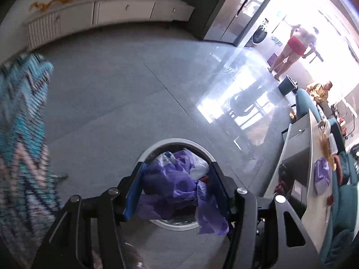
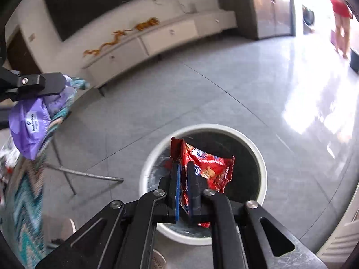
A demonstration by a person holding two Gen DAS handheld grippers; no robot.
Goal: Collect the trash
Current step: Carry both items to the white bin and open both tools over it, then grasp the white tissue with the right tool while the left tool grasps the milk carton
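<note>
A round white-rimmed bin (image 1: pixel 170 140) stands on the grey tiled floor. My left gripper (image 1: pixel 177 168) hangs over it, its blue pads closed on a crumpled purple plastic bag (image 1: pixel 170 183) that fills the gap and droops out at the lower right. The right wrist view shows the same bin (image 2: pixel 258 154) with a dark inside. My right gripper (image 2: pixel 184 163) is above its opening, shut on a red snack wrapper (image 2: pixel 208 165). The left gripper (image 2: pixel 51 85) shows at the upper left there, with the purple bag (image 2: pixel 29 123) hanging under it.
A teal zigzag cloth (image 1: pixel 20 134) drapes along the left edge, with thin metal legs (image 2: pixel 89 174) beneath it. A low white cabinet (image 1: pixel 125 11) lines the far wall. At right, a pale table (image 1: pixel 311 148) carries another purple bag (image 1: pixel 320 174). A person in red shorts (image 1: pixel 294 47) stands far off.
</note>
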